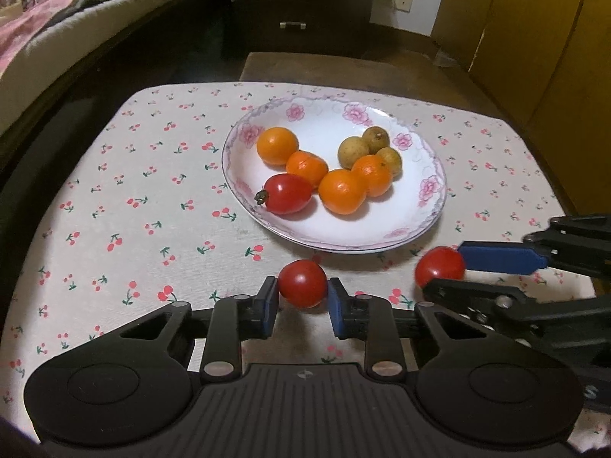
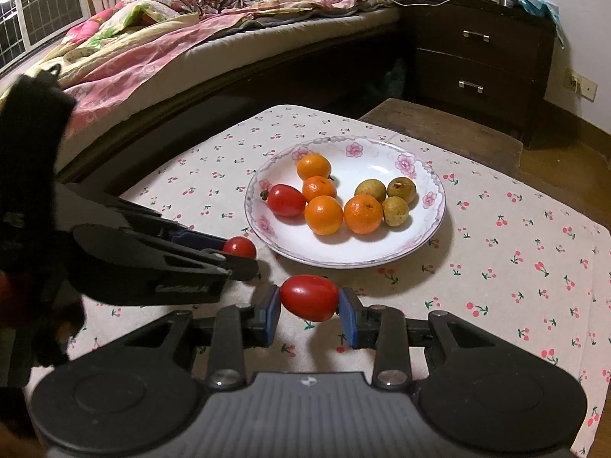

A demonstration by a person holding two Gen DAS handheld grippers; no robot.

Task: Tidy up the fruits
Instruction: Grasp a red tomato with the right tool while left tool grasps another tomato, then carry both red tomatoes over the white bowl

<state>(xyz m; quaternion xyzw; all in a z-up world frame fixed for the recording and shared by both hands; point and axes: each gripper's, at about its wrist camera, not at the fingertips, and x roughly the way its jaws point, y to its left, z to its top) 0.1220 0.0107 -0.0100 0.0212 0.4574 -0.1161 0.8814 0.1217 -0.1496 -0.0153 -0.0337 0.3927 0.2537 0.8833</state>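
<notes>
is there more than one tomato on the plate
No, the plate holds only one red tomato, beside four oranges and three small brownish fruits.

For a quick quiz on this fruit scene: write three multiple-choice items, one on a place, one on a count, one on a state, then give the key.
1. Where do the three brownish round fruits lie?
A. on the cloth beside the plate
B. on the plate, on its right side in the right wrist view
C. between a gripper's pads

2. How many orange citrus fruits are on the plate?
A. two
B. four
C. six

3. What is the left gripper doing?
A. standing open over bare cloth
B. shut on a cherry tomato
C. shut on an orange fruit

Key: 1 B, they cluster inside the rim next to the oranges. 2 B, four show in both views. 3 B, its blue pads press on both sides of the red tomato.
</notes>
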